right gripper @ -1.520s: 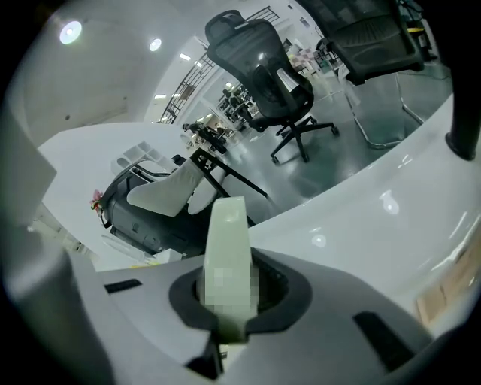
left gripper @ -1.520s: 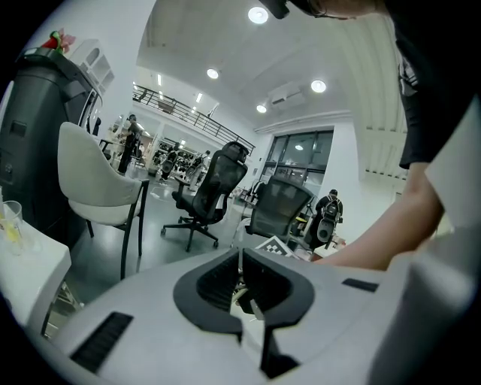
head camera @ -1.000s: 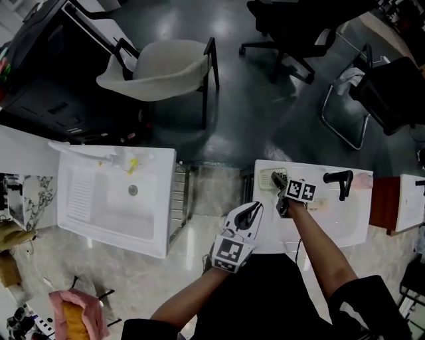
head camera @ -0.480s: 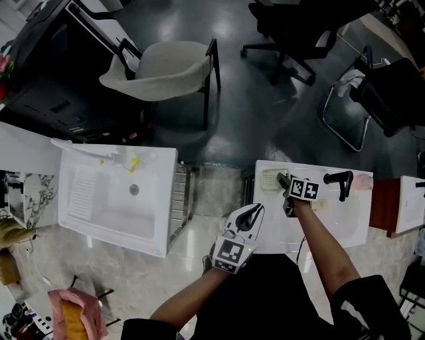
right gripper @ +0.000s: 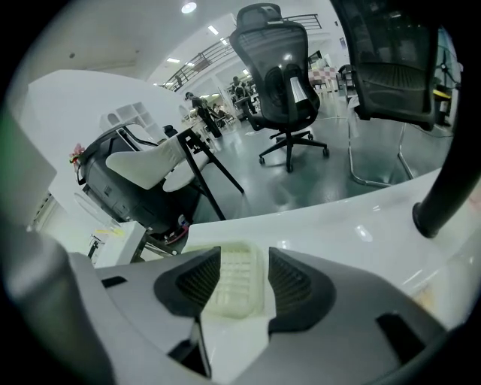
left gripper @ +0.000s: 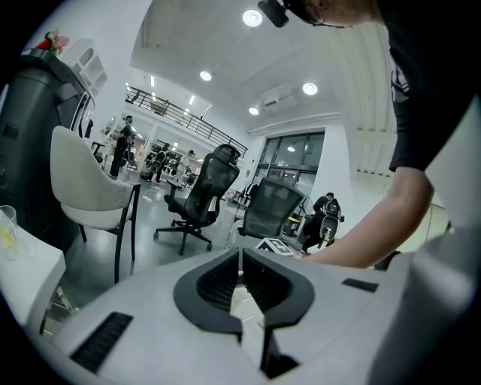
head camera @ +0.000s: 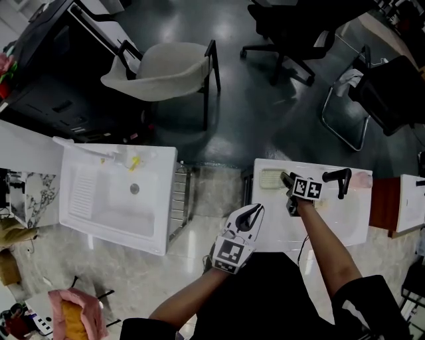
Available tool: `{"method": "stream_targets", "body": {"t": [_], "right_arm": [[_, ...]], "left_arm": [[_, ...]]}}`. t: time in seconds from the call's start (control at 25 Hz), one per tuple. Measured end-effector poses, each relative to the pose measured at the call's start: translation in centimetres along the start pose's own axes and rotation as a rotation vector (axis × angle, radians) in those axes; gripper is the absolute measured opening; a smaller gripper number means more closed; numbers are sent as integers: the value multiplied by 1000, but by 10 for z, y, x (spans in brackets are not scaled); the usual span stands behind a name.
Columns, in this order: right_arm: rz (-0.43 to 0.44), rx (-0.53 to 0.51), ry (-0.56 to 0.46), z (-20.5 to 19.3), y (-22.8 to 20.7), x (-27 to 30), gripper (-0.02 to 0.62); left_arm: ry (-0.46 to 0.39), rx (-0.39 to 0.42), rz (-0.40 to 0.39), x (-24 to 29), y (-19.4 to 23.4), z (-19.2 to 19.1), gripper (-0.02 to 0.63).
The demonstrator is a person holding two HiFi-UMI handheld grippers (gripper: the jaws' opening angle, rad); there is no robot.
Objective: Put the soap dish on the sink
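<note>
A: Status: left gripper [left gripper: 240,259] is pressed shut, empty, held by the sink's [head camera: 279,231] front-left edge. Soap dish [head camera: 271,178] is laid at its back-left corner.

B: Right gripper [right gripper: 244,256] jaws are opening, dish between them, unpinched. Dish could be snagged and dragged off that corner on withdrawal.

Open-plan office or test hall. Indicators: mesh office chairs [right gripper: 282,68] on a polished grey floor [head camera: 265,119], recessed ceiling lights [left gripper: 252,16], a railed upper gallery [left gripper: 176,113], and freestanding white sink units [head camera: 166,199].
</note>
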State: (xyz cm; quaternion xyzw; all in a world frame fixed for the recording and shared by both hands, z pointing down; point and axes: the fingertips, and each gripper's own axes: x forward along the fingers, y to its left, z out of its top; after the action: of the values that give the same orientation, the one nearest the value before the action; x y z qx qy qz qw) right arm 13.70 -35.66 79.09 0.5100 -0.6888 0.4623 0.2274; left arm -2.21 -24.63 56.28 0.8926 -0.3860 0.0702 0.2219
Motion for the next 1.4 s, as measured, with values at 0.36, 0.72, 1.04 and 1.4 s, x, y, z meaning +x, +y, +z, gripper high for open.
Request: {"method": "stream_targets", "body": {"t": [0.36, 0.72, 1.04, 1.4], "right_arm": [[40, -47, -50, 3, -13, -45, 183], [109, -69, -79, -14, -23, -98, 182], [192, -146, -86, -32, -18, -156, 181], [299, -307, -193, -56, 3, -254, 182]], "left_arm": [[-16, 12, 36, -6, -24, 2, 20], [-67, -5, 150, -26, -46, 2, 21], [-103, 22, 233, -32, -64, 9, 21], [-117, 32, 249, -25, -113, 2, 20]]}}
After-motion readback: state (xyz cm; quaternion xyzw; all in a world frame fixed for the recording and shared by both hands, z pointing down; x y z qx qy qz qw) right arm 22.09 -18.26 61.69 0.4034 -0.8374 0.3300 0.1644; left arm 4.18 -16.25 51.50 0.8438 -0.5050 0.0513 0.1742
